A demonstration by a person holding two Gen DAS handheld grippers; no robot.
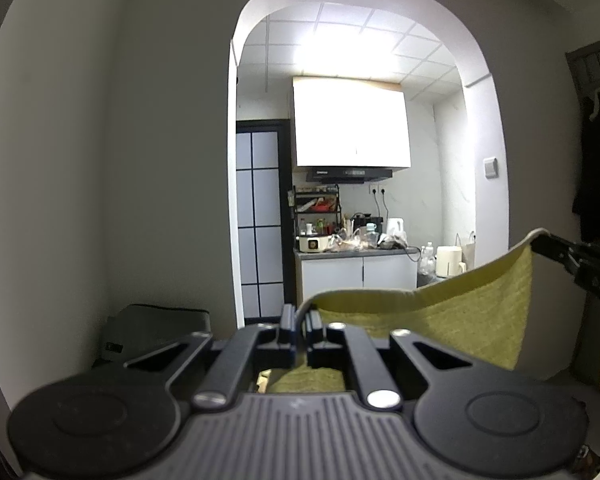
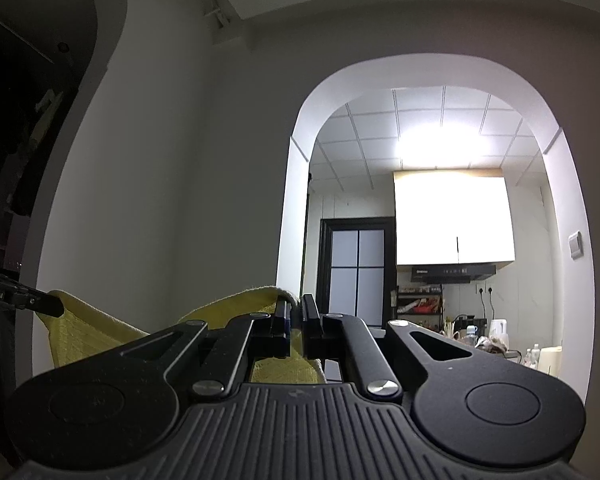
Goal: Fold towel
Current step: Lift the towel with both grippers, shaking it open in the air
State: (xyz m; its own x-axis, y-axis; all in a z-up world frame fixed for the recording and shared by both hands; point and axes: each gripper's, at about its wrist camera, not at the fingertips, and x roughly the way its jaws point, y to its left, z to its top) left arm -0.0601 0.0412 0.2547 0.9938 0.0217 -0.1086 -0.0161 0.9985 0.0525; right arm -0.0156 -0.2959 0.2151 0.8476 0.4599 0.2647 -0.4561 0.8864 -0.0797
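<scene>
**Towel held up between both tools**

Towel [image 1: 472, 316] hangs in the air, pinched at two points of its upper edge. The left tool [image 1: 300, 322] has its jaws drawn close together on the hem, which runs up between the fingers [image 1: 287, 326] as a pale grey strip. From there the cloth spreads off to the right and rises to a corner, where the right tool [image 1: 540, 245] grips it with dark fingers closed on the tip.

In the right wrist view the same hold shows from the other side. The right tool [image 2: 296, 318] is clamped on a bunched fold of the cloth, and the towel [image 2: 80, 336] sags leftward in a shallow dip before climbing to its far corner, held by the left tool [image 2: 58, 307].

The cloth is yellow-green with a fine woven, ribbed texture and a lighter bound edge. Its top edge curves slackly between the two grips instead of being pulled taut, and the body of it drops below, partly hidden behind the tool bodies. A strip of it shows under the left tool's fingers.

Beyond the towel stands a white arch [image 1: 364, 4] opening onto a lit kitchen. A bright white cabinet [image 1: 352, 124] hangs above a dark hood [image 1: 350, 175], and a crowded bench [image 1: 356, 250] carries a rack, bottles and a kettle [image 1: 396, 226]. A dark-framed door [image 1: 260, 216] with frosted panes stands to the left of it. Dark coats [image 1: 598, 168] hang at the right edge.
</scene>
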